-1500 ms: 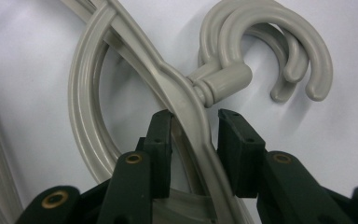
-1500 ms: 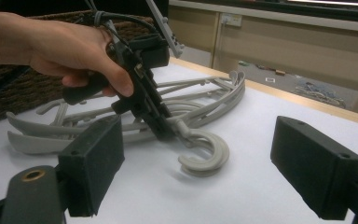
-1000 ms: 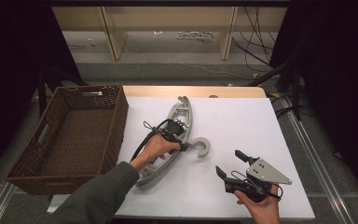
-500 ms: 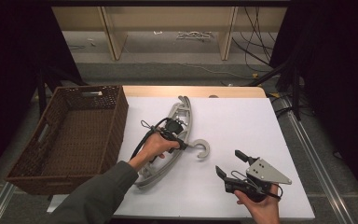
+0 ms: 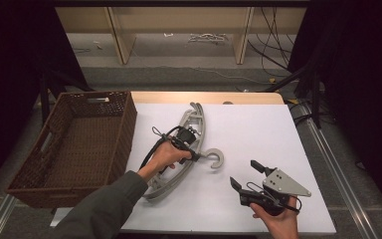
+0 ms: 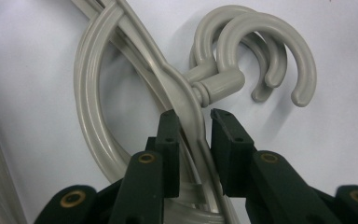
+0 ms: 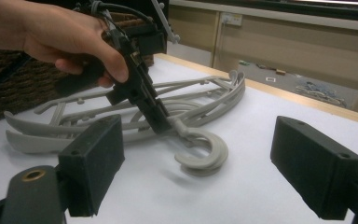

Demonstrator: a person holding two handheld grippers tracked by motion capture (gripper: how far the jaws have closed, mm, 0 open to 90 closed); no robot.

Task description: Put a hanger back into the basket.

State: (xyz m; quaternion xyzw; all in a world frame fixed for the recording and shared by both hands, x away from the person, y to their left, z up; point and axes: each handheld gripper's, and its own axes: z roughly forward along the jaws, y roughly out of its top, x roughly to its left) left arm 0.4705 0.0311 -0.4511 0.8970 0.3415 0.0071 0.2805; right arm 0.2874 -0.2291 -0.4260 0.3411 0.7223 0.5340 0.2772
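Now our left claw (image 6: pixel 193 128) has just been closing on the top hanger (image 6: pixel 186 93) — we pinch one rail only; right claw (image 5: pixel 251 175) waits, gaping, empty.

Left claw (image 6: pixel 193 128) closing, right claw (image 7: pixel 193 172) wide apart, resting
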